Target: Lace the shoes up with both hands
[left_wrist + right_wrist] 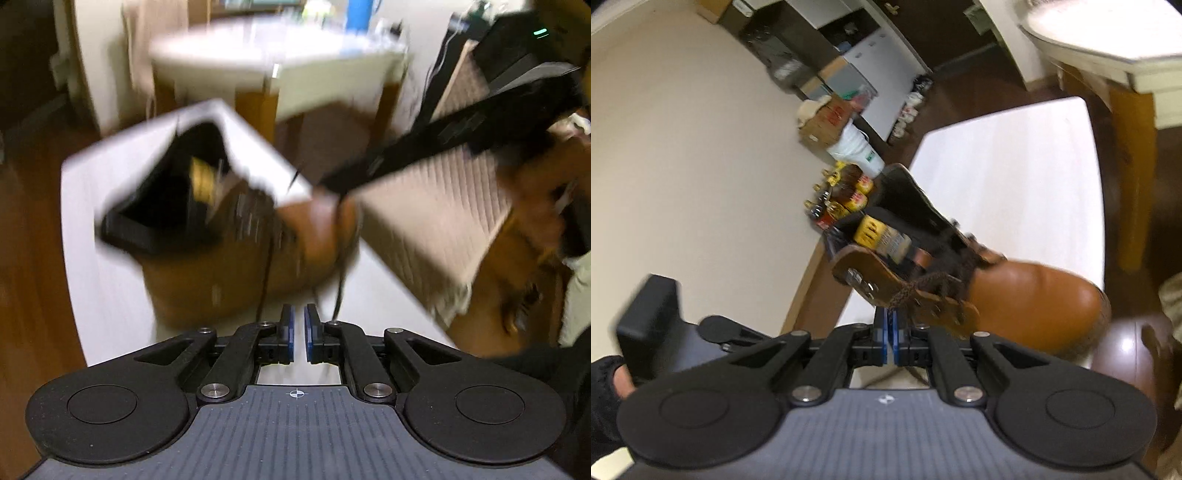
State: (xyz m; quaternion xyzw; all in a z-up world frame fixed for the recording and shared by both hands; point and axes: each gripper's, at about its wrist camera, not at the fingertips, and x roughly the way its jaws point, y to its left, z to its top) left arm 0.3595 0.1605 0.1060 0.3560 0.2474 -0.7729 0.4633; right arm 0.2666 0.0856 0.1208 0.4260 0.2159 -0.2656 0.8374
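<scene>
A tan leather boot [229, 280] with a black lining stands on a small white table [107, 288]; the left wrist view is blurred. Its dark laces [266, 266] hang down the front, passing either side of my left gripper [299, 317]. That gripper is almost shut, with a narrow gap and nothing between its pads. My right gripper [317, 186] reaches in from the upper right to the boot's top. In the right wrist view the boot [1034, 302] points its toe right. My right gripper [890, 314] is shut on the brown lace [912, 290] just below the eyelet flap.
A second white table [280, 48] stands behind, and a quilted cushion [436, 206] is at the right. A person's hand [535, 192] holds the right gripper. Bottles [842, 195], a white bucket [857, 147] and boxes [827, 118] line the wall on the wooden floor.
</scene>
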